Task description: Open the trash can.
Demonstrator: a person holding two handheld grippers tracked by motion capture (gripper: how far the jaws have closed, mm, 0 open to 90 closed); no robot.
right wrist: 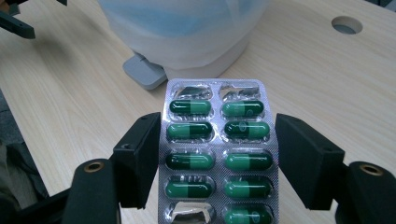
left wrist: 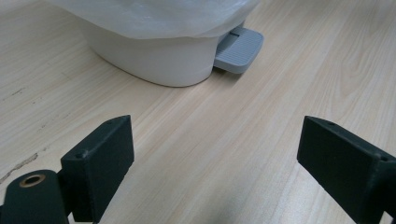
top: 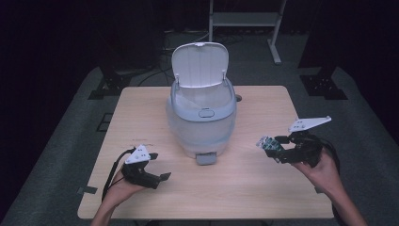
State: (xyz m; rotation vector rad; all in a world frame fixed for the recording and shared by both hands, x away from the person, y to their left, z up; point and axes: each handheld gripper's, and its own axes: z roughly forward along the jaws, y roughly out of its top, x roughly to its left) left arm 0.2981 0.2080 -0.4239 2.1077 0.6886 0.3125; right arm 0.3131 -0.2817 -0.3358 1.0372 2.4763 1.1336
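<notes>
A white pedal bin point(top: 201, 117) stands mid-table with its lid point(top: 200, 64) raised and a translucent liner bag over its rim. Its grey pedal point(top: 206, 158) faces the front edge. My right gripper point(top: 278, 148) is held above the table to the right of the bin, shut on a silver blister pack point(right wrist: 217, 154) of green capsules, its jaws against the pack's two long edges. Two blisters at the pack's far end are burst. My left gripper point(top: 160, 165) rests low at the front left, open and empty, pointing at the bin's base point(left wrist: 154, 51) and pedal point(left wrist: 239, 46).
The wooden table point(top: 263, 188) has a round cable hole point(top: 238, 98) behind the bin on the right. A metal rack point(top: 244, 21) and dark stands are on the floor beyond the far edge.
</notes>
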